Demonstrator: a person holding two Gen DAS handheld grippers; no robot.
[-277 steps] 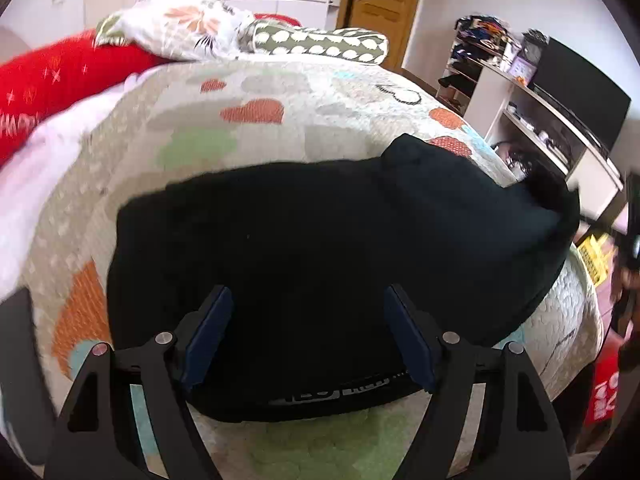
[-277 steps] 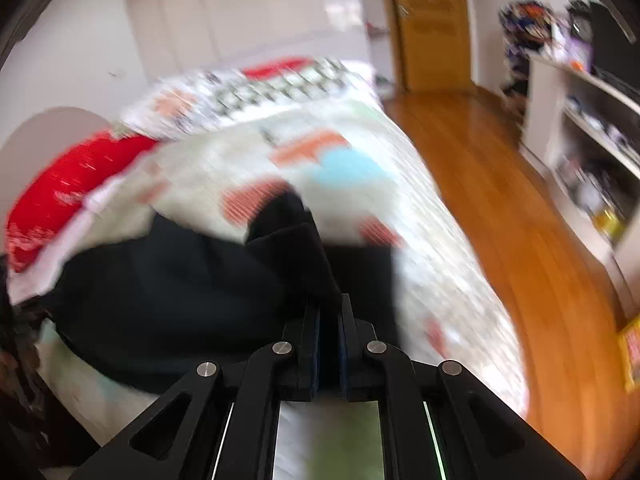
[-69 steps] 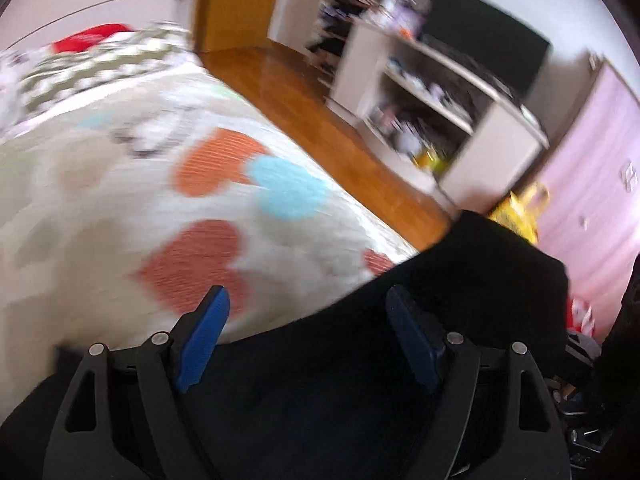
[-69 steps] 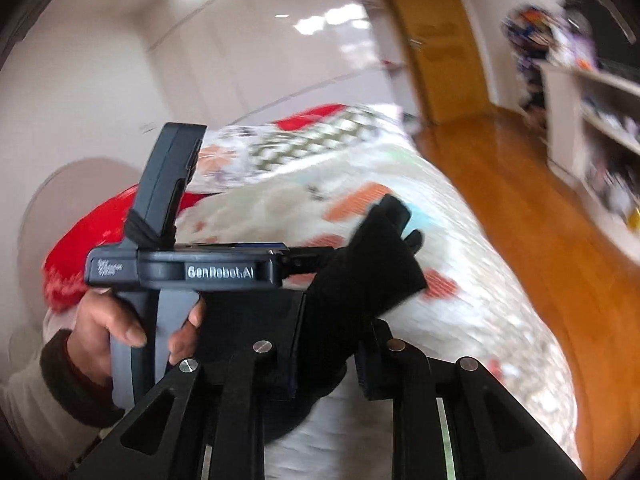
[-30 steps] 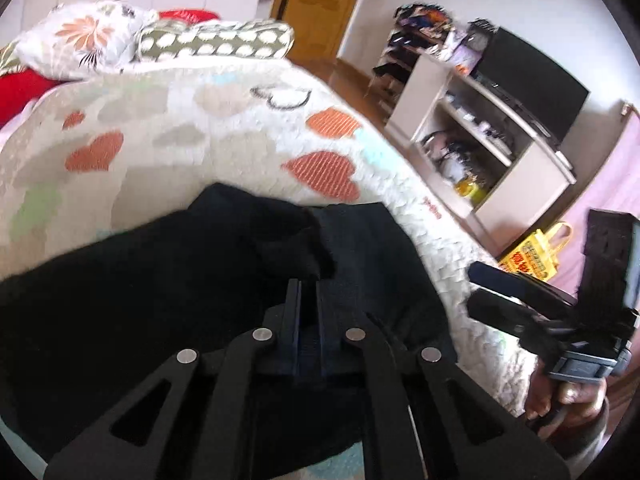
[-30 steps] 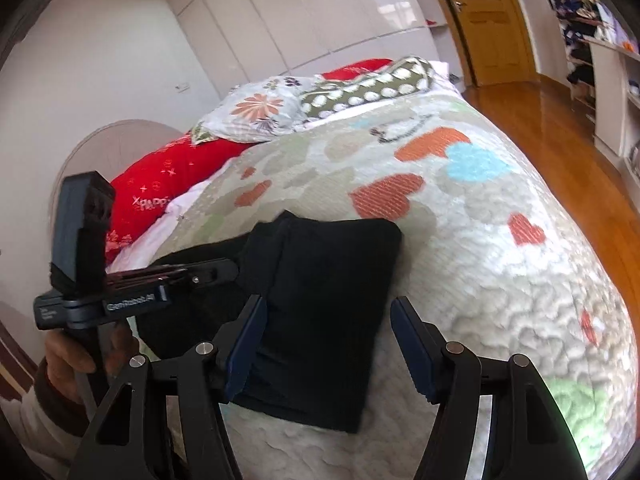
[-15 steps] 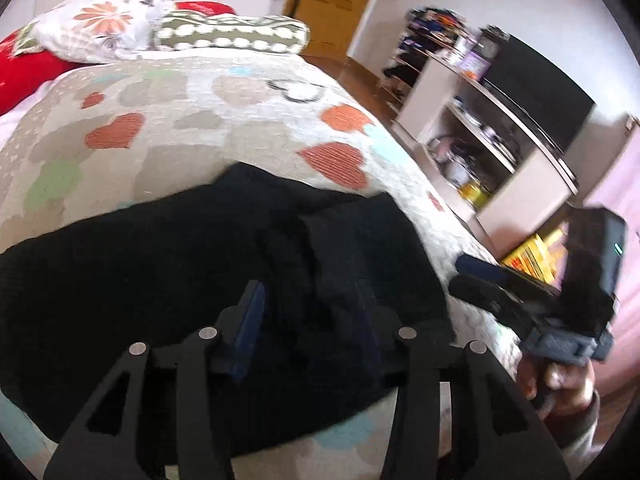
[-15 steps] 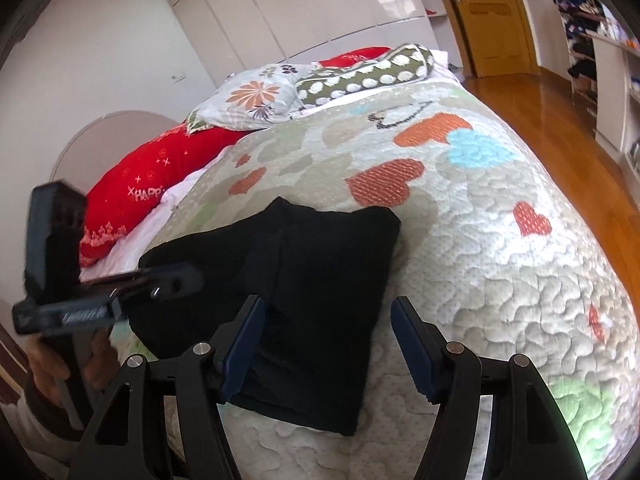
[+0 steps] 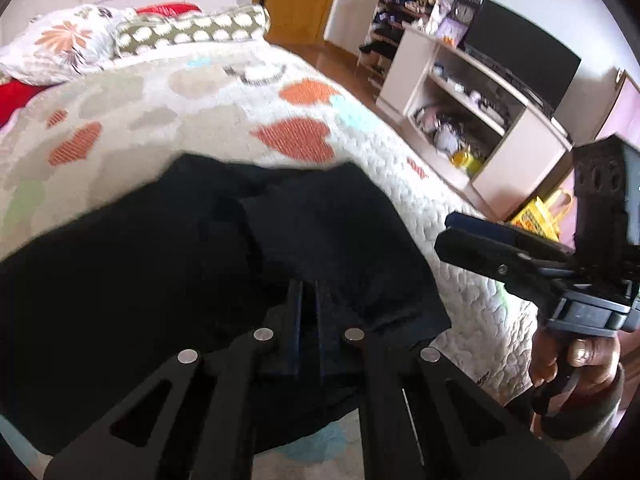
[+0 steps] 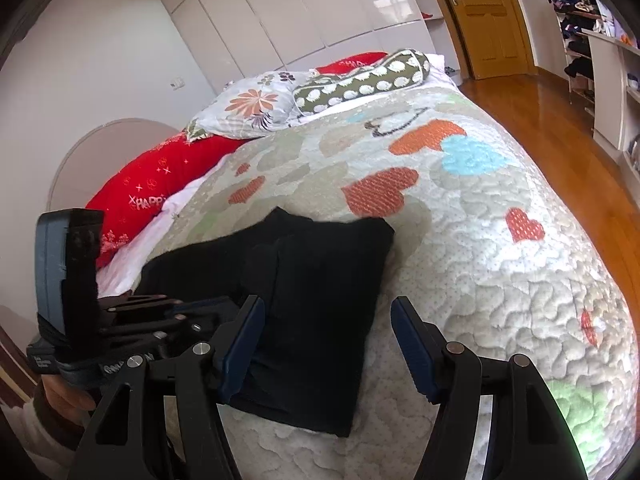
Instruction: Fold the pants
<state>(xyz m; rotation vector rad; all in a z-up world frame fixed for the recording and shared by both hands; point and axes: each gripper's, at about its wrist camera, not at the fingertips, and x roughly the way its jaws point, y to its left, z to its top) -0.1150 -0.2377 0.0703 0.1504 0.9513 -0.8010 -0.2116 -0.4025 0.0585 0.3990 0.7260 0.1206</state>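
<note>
The black pants (image 9: pixel 168 264) lie partly folded on the heart-patterned quilt (image 9: pixel 224 100), one end folded over the rest; they also show in the right wrist view (image 10: pixel 320 292). My left gripper (image 9: pixel 307 300) is shut on the near edge of the pants' folded layer. In the right wrist view the left gripper (image 10: pixel 188 316) reaches in from the left onto the fabric. My right gripper (image 10: pixel 326 344) is open and empty, just above the near right edge of the pants. It shows in the left wrist view (image 9: pixel 472 236) at the right, held off the bed's side.
Pillows (image 10: pixel 360 80) and a red blanket (image 10: pixel 160 192) lie at the head of the bed. A white shelf unit with a TV (image 9: pixel 520 60) stands beyond the wooden floor (image 10: pixel 560 120). A yellow bag (image 9: pixel 540 216) sits by the bed.
My left gripper has closed from open onto the pants' near edge. The right gripper stays open and has come a little closer to the fabric.
</note>
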